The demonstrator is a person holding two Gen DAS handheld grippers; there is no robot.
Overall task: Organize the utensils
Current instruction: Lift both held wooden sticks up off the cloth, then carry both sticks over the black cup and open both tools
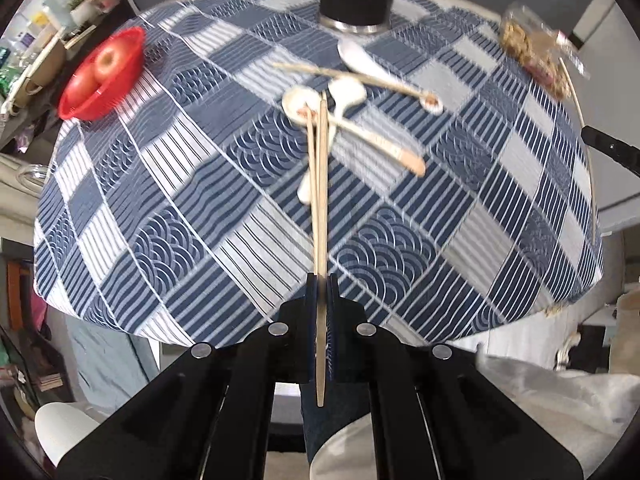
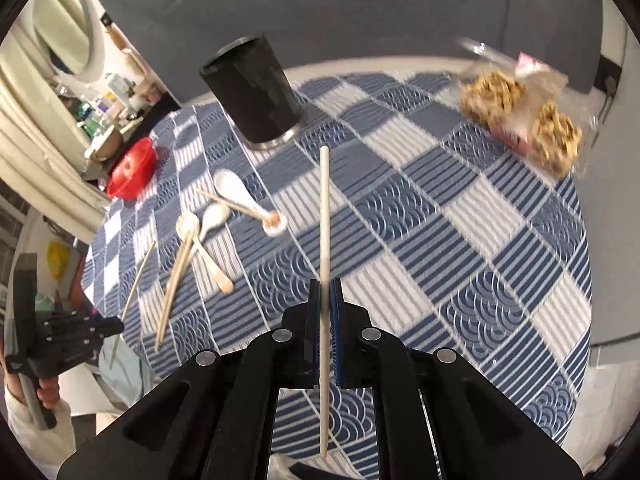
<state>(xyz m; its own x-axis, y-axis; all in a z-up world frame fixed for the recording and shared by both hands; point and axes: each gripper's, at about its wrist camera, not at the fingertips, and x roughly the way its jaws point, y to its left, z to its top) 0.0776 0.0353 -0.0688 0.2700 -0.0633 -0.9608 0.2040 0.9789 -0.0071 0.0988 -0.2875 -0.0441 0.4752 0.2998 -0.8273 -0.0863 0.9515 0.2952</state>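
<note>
Chopsticks (image 1: 320,200) (image 2: 325,216) point forward along each gripper, left gripper (image 1: 321,280) and right gripper (image 2: 326,284) clamping one apiece.

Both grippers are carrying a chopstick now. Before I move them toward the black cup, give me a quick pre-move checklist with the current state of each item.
1. Left gripper shut on its chopstick: ok.
2. Right gripper shut on its chopstick: ok.
3. Both held chopsticks lifted clear of the tablecloth: cannot tell for the left; the right one looks clear.
4. Black cup upright with its mouth free: ok; whether anything is inside cannot be seen.
5. Path to the cup free of the snack bag and red bowl: ok, both sit off to the sides.
6. Utensils left on the cloth, spoons and loose chopsticks: not ok, still to collect.
</note>
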